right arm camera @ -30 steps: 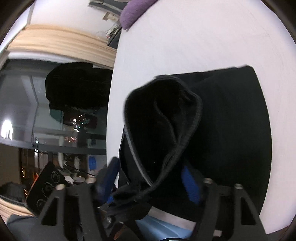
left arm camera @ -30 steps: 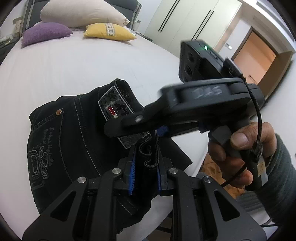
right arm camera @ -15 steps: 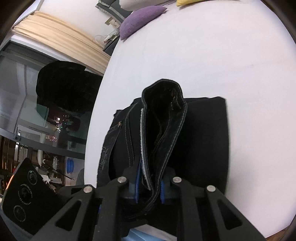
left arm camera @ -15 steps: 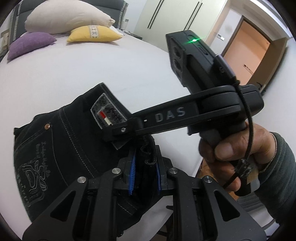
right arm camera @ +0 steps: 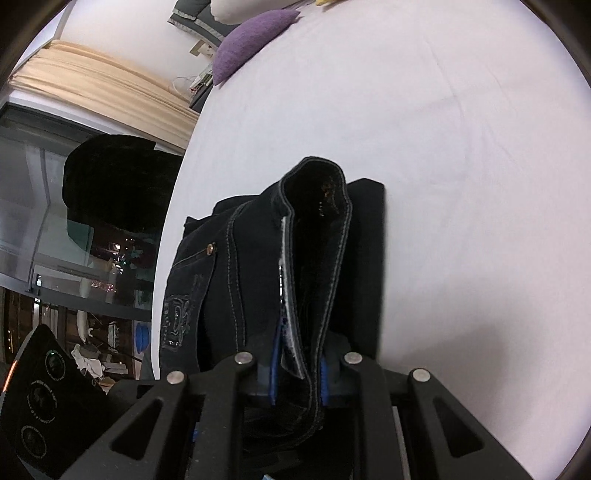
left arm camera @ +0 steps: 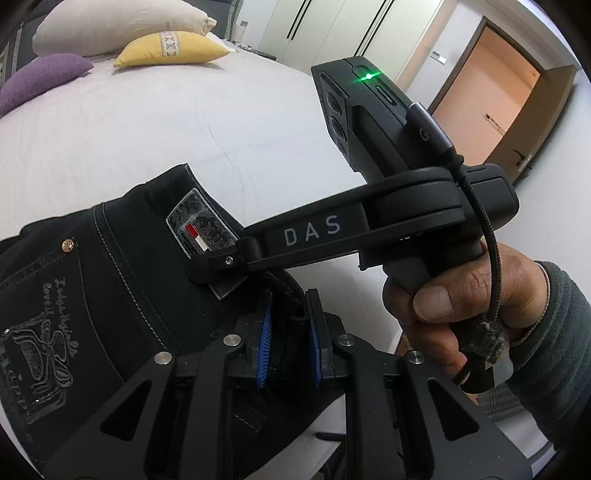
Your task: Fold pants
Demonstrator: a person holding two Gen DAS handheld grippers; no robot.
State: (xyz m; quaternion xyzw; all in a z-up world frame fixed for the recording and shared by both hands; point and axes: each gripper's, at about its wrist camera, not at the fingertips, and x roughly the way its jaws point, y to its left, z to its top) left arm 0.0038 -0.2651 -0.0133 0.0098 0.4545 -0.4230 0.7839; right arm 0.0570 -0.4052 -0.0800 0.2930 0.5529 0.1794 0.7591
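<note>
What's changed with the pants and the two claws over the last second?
The right claw has just been closing and now pinches the waistband of the black pants, which earlier sat loose between its open jaws. The left claw stayed clamped on the pants; the pillows now look further off.

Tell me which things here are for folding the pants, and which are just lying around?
For the job:
- pants, black, on the bed
- left gripper, shut on the waistband
- right gripper, shut on the waistband too
- bed, where the folding happens

Just lying about:
- purple pillow
- yellow pillow
- cream pillow
- wardrobe
- door
</note>
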